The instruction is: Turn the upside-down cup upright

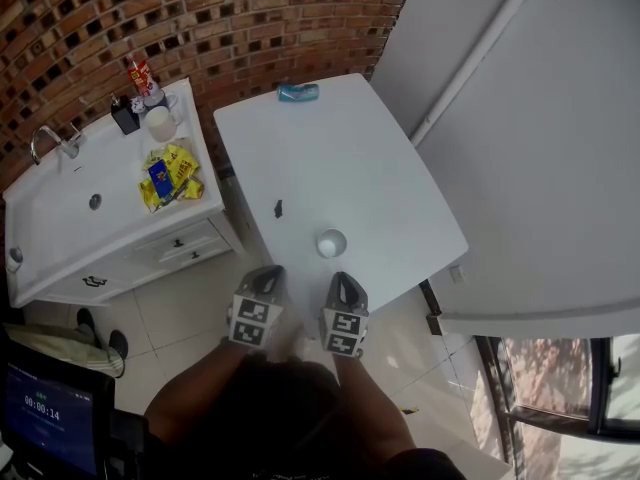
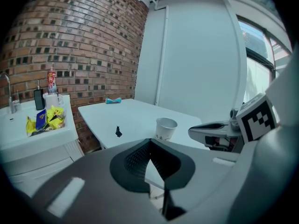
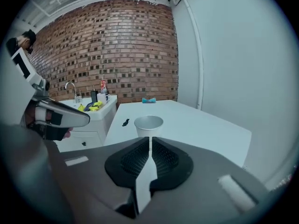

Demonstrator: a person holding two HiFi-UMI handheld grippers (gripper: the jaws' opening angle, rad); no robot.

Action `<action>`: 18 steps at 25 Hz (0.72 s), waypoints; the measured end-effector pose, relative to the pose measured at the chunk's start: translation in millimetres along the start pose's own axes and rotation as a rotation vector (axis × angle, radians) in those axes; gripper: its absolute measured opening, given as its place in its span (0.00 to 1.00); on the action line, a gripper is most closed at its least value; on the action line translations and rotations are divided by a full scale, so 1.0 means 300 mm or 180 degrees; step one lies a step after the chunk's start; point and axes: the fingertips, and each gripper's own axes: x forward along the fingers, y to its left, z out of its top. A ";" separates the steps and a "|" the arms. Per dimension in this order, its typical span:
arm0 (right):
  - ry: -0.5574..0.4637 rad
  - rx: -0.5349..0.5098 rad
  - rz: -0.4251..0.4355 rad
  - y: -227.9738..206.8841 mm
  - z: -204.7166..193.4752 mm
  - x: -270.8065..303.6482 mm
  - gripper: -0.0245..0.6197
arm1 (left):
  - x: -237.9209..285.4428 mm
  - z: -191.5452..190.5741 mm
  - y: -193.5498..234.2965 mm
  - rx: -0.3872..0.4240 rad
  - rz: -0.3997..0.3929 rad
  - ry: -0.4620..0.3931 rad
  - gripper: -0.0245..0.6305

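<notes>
Paper cup (image 1: 331,243) stands mouth-up on the white table (image 1: 330,138), close to its near edge.
At that edge I see my left gripper (image 1: 265,273), jaws together, empty; my right gripper (image 1: 343,280), jaws together, empty.

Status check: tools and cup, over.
Left tool and right tool shut, empty, short of the cup. Cup upright on table, rim up. Nothing in the way.

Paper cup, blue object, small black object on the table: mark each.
Paper cup (image 1: 331,243), head view, its open mouth.
Blue object (image 1: 298,92), head view, its middle.
Small black object (image 1: 278,208), head view, its middle.
</notes>
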 end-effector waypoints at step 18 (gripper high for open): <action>-0.0083 0.0076 -0.0112 0.100 -0.026 -0.148 0.06 | -0.097 -0.064 0.023 0.0132 -0.0192 -0.0018 0.04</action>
